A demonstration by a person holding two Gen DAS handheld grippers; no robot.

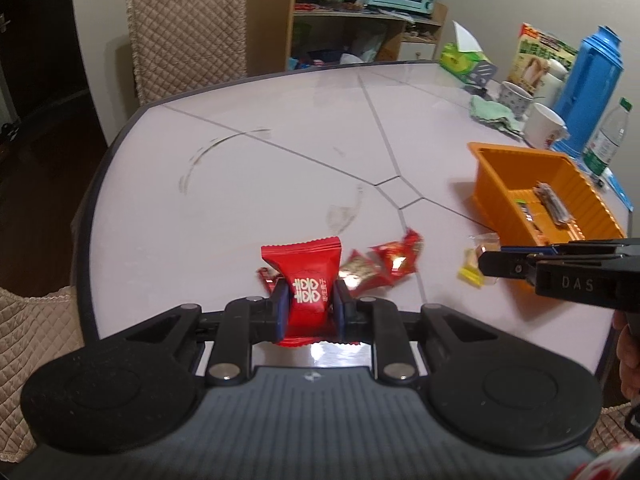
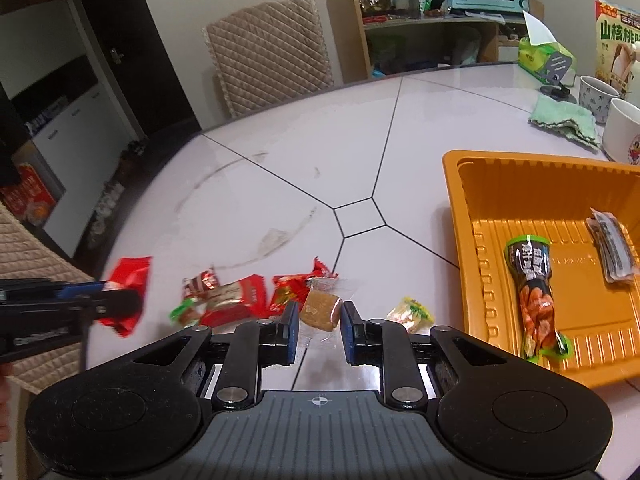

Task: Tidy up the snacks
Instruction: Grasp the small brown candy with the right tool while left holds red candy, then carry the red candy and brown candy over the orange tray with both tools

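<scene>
Red foil, printed with white characters, fills the left tongs (image 1: 309,309): the red foil snack packet (image 1: 306,280) is pinched at its waist between the blue pads, which are drawn nearly together on it. The packet stands upright, its long axis running away from the tongs, one crimped edge up and far and the other crimped edge down by the tongs' base.

Just beyond and right of the left tongs, a loose heap of small red and gold wrapped sweets (image 2: 240,298) lies on the pale tiled surface (image 1: 280,160).

Further right, the right tongs (image 2: 319,326) are closed almost fully on a tan block sweet in clear wrapping (image 2: 320,309). The block sits tilted between the blue pads, and its clear wrapper tails spread up and down from the grip.

Just right of the right tongs, a small yellow-green wrapped sweet (image 2: 411,312) lies flat on the surface.

Well to the right is the orange ribbed plastic tray (image 2: 456,208). Inside it, a dark tube-shaped snack pack with green ends (image 2: 534,296) lies lengthwise, pointing away from the tongs, and a grey striped sachet (image 2: 612,248) lies beside it to the right, roughly parallel.
</scene>
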